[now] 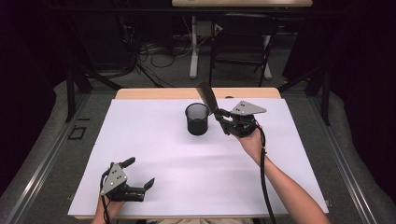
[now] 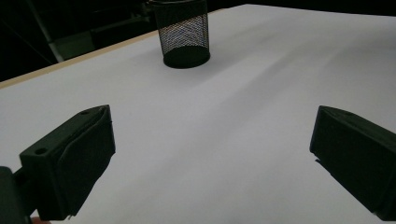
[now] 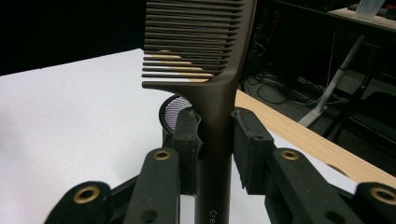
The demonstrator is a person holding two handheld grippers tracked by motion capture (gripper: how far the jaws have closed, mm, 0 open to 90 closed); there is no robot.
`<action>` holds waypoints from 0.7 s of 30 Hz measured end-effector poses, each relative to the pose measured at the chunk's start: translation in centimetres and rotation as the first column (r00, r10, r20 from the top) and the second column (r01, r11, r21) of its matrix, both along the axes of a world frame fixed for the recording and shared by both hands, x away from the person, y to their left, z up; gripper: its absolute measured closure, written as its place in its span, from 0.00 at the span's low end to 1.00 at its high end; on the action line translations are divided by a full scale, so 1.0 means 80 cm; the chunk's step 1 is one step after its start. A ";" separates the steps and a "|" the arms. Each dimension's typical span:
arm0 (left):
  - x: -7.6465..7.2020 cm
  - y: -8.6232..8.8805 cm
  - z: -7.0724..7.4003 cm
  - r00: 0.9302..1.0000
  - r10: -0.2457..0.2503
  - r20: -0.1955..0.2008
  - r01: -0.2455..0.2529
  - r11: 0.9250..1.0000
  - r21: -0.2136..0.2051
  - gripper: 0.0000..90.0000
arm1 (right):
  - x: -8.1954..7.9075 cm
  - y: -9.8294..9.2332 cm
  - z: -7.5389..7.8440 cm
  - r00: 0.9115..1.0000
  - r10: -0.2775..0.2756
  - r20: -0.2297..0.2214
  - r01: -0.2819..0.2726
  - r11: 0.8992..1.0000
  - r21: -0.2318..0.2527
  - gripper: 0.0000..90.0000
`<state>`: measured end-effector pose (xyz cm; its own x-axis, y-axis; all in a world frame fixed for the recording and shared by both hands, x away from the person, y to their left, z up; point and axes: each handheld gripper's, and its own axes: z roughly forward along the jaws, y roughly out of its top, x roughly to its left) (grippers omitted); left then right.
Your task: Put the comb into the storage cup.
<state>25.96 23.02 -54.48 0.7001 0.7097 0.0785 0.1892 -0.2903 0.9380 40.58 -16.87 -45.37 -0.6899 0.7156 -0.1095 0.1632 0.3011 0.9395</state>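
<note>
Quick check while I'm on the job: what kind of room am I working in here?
Probably a lab or workshop: a white-topped table on dark flooring, loose cables on the floor behind it, and another desk's white legs.

Mesh cup [image 1: 197, 119] stands on the table [image 1: 154, 140], toward the far edge, near centre. Right gripper [image 1: 220, 115] sits just right of the cup, comb [image 1: 207, 97] clamped between its jaws, teeth end up and behind the cup's rim. Left gripper [image 1: 140, 175] rests at the near left corner (well apart from the cup).

left hand-held gripper [image 1: 140, 175]: black, grey 3-cornered plate | right hand-held gripper [image 1: 218, 113]: black, brass-ringed screws, black cable
</note>
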 end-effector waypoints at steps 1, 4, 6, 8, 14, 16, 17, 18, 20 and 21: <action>0.000 0.000 0.000 1.000 0.000 0.000 0.000 1.000 0.000 0.00 | 0.000 0.000 0.001 1.000 -0.001 -0.004 0.001 1.000 0.004 0.81; 0.000 0.000 0.000 1.000 -0.001 0.000 0.001 1.000 0.001 0.00 | 0.002 0.002 0.003 1.000 -0.001 -0.004 0.001 1.000 0.005 0.81; 0.000 -0.001 0.000 1.000 0.000 0.000 0.000 1.000 -0.003 0.00 | 0.003 0.003 0.004 1.000 0.000 -0.002 0.000 1.000 0.004 0.81; 0.001 -0.001 -0.001 1.000 0.000 -0.004 0.000 1.000 -0.004 0.00 | 0.005 0.005 0.007 1.000 0.003 -0.001 -0.003 1.000 0.005 0.81; 0.000 0.000 0.000 1.000 -0.002 0.000 0.002 1.000 -0.002 0.00 | 0.009 0.007 0.011 1.000 -0.001 -0.002 0.001 1.000 0.007 0.81; 0.000 0.000 0.000 1.000 -0.002 0.000 0.002 1.000 -0.002 0.00 | 0.010 0.008 0.012 1.000 -0.002 -0.004 0.002 1.000 0.007 0.81; 0.000 0.000 0.000 1.000 -0.002 0.000 0.002 1.000 -0.002 0.00 | 0.010 0.008 0.012 1.000 -0.002 -0.004 0.002 1.000 0.007 0.81; 0.000 0.000 0.000 1.000 -0.002 0.000 0.002 1.000 -0.003 0.00 | 0.010 0.009 0.013 1.000 -0.003 -0.004 0.003 1.000 0.008 0.81; 0.001 -0.001 -0.001 1.000 -0.003 -0.004 0.003 1.000 -0.002 0.00 | 0.013 0.010 0.015 1.000 -0.002 -0.002 0.002 1.000 0.007 0.81; 0.001 -0.001 -0.001 1.000 -0.003 -0.004 0.003 1.000 -0.002 0.00 | 0.013 0.010 0.015 1.000 -0.002 -0.002 0.002 1.000 0.007 0.81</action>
